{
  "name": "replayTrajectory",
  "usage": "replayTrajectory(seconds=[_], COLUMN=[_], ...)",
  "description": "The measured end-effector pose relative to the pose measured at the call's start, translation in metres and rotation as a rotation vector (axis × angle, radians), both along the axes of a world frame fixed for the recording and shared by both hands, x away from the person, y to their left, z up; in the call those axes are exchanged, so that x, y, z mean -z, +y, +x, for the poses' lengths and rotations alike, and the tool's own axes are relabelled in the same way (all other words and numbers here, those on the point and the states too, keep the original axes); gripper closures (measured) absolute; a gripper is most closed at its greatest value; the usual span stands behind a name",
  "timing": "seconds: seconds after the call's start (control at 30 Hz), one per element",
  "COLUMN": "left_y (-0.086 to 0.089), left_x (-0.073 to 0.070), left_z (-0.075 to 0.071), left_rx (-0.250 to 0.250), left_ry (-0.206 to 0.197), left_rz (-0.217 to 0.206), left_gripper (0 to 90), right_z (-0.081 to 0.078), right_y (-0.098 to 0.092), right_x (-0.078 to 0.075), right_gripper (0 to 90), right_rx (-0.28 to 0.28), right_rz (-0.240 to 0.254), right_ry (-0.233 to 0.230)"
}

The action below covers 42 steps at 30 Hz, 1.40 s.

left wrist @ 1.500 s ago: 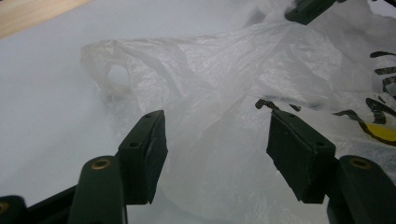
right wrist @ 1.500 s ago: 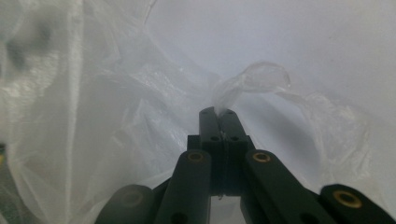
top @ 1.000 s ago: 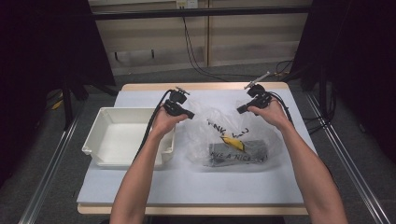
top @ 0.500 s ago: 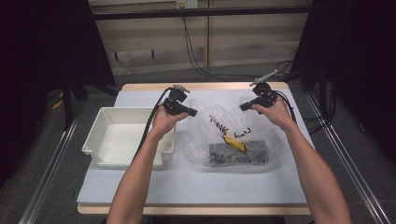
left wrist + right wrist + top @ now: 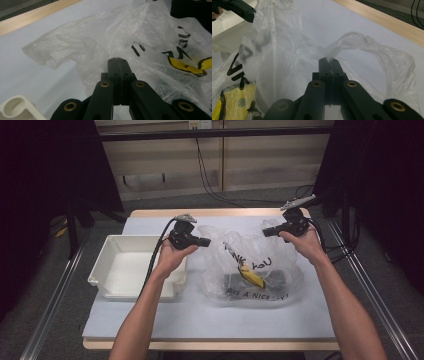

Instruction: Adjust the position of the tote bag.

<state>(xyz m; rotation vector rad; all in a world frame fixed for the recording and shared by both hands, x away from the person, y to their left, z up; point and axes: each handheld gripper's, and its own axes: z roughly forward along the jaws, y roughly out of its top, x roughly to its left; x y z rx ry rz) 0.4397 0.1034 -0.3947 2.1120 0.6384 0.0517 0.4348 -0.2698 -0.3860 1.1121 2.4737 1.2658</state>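
A clear plastic bag point(image 5: 250, 265) with black lettering stands in the middle of the table. Something yellow point(image 5: 251, 276) and dark things show through its film, but I cannot make out what they are. My left gripper point(image 5: 200, 241) is shut on the bag's left top edge, and the thin film point(image 5: 100, 37) bunches at its closed tips point(image 5: 117, 60). My right gripper point(image 5: 266, 232) is shut on the right handle loop point(image 5: 367, 42), pinched at its tips point(image 5: 329, 60). The two grippers hold the bag's mouth stretched up and apart. The left gripper point(image 5: 244, 11) also shows in the right gripper view.
An empty white tray point(image 5: 125, 265) sits left of the bag, under my left forearm; its corner point(image 5: 17, 107) lies close to the left gripper. A pale mat point(image 5: 210, 315) covers the wooden table point(image 5: 150, 213). Cables trail off the far edge.
Both hands have risen and moved toward the far side of the table, drawing the bag's top edges up with them. The bag now stands taller and more stretched.
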Motion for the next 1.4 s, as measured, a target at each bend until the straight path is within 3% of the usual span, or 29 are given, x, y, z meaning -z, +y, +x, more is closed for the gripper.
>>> replayTrajectory(seconds=[0.1,0.4,0.57,0.73,0.83,1.07,1.2,1.4], left_y=[0.003,0.013,0.017,0.020,0.026,0.031,0.035,0.049], left_x=[-0.009,-0.027,-0.038,-0.046,-0.054,-0.054,-0.054,-0.050], left_z=[-0.012,-0.034,-0.048,-0.060,-0.074,-0.101,-0.110,-0.123], left_rx=[0.017,0.045,0.055,0.069,0.080,0.112,0.121,0.123], left_ry=[-0.035,-0.098,-0.132,-0.165,-0.190,-0.229,-0.252,-0.262], left_rz=[-0.033,-0.072,-0.106,-0.109,-0.109,-0.118,-0.086,-0.054], left_gripper=[90.0,90.0,90.0,90.0,90.0,90.0,90.0,90.0], right_z=[-0.008,-0.031,-0.046,-0.063,-0.072,-0.091,-0.103,-0.113], right_y=[0.000,-0.009,-0.017,-0.029,-0.034,-0.050,-0.058,-0.072], right_x=[-0.006,-0.027,-0.034,-0.043,-0.045,-0.051,-0.056,-0.055], right_gripper=[90.0,90.0,90.0,90.0,90.0,90.0,90.0,90.0], right_rx=[-0.011,-0.014,0.001,0.014,0.008,0.024,0.042,0.061], right_rz=[0.020,0.106,0.110,0.133,0.128,0.130,0.117,0.111], right_ry=[-0.041,-0.102,-0.133,-0.164,-0.165,-0.184,-0.215,-0.218])
